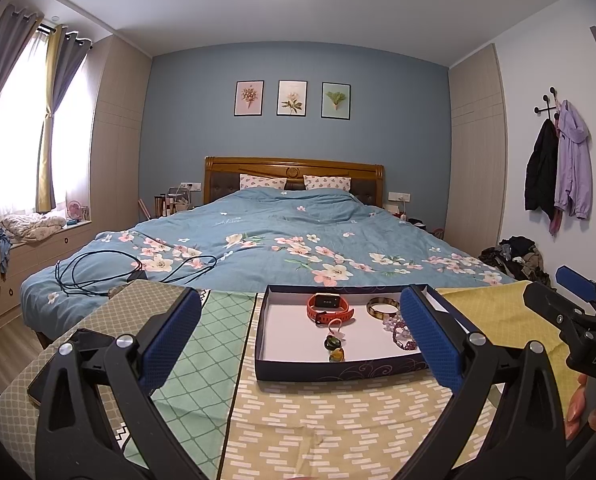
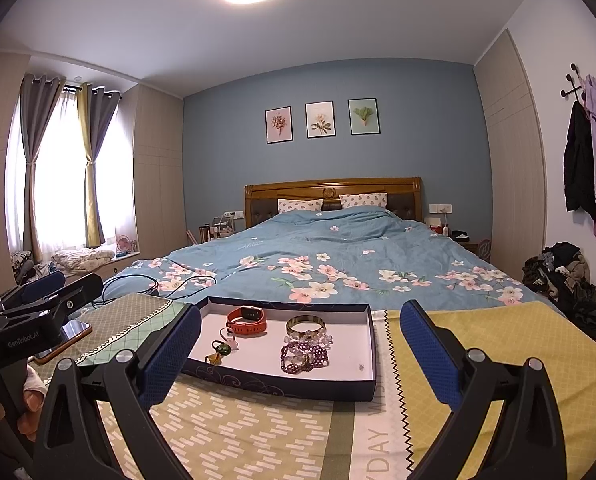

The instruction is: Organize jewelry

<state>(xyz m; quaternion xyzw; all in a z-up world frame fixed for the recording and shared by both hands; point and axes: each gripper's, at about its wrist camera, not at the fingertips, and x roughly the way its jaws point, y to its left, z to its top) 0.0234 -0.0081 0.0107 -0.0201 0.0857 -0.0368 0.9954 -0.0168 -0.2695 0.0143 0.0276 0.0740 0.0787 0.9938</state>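
Showing purple beads [image 2: 303, 356] unobstructed, right view only

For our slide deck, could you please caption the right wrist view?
Open right gripper facing a navy tray holding an orange smartwatch, bangle and purple bead bracelets.

Patchwork cloth [image 2: 497, 344] — carrying box lid [image 2: 298, 390] and phone [image 2: 64, 340].

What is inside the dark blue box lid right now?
Inside the box lid: an orange smartwatch, a gold bangle, purple bead bracelets, clear bead bracelet, small charms. Anything beneath the pile is hidden.
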